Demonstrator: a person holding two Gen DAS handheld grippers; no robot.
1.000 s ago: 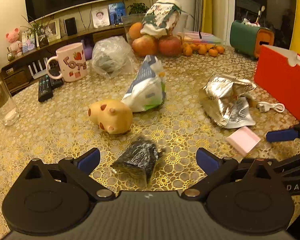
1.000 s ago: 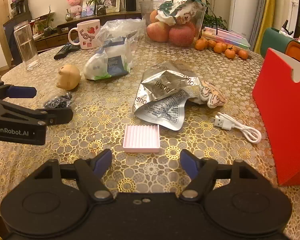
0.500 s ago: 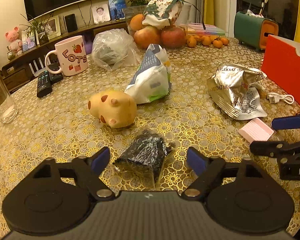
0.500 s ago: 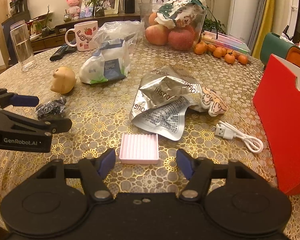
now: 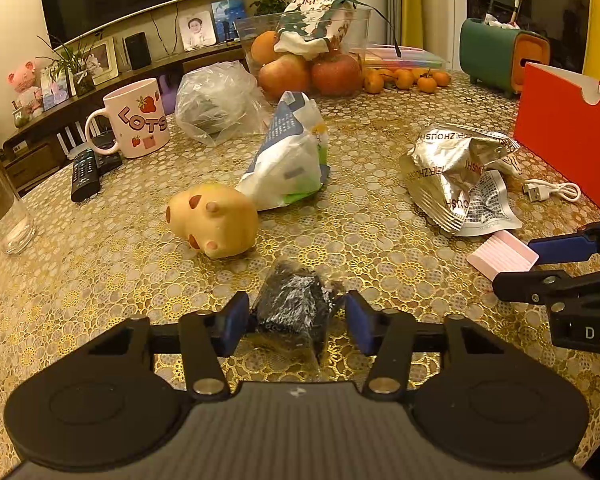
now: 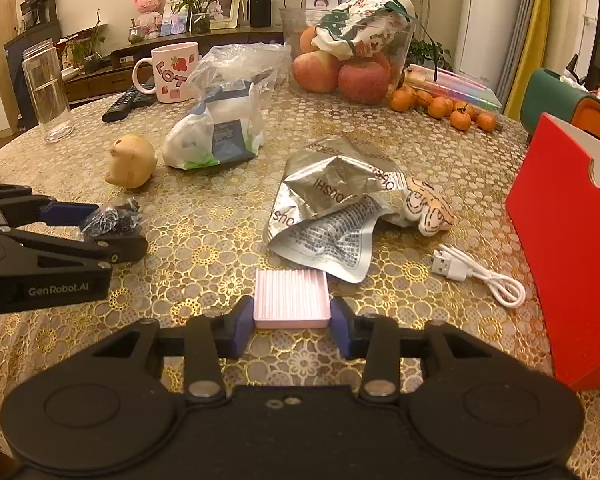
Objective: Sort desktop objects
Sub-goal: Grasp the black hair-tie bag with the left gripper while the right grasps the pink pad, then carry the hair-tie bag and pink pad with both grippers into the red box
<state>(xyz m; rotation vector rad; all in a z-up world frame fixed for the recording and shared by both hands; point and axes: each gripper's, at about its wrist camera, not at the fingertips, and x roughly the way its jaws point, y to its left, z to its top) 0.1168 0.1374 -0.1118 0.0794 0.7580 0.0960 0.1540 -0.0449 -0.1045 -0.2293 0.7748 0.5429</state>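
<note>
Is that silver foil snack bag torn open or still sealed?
Open. The silver foil bag lies crumpled flat on the table, its mouth gaping toward the pink ribbed box. Contents cannot be seen.

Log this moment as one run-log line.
left gripper: closing around black wrapper | right gripper: closing around pink box | both on table

Left tongs (image 5: 296,318): straddle a black wrapped lump (image 5: 296,308), a small gap at each finger.
Ahead of left tongs: pig toy (image 5: 214,226) and white bag (image 5: 290,162) block; bare desk (image 5: 100,264) lies open to the left.
Right tongs (image 6: 291,326): flank a pink box (image 6: 290,294).
Ahead of right tongs: foil bag (image 6: 328,208).
Right side: white cable (image 6: 480,278), then red box (image 6: 568,248) walls it off.
Between tongs: open desk strip.
</note>
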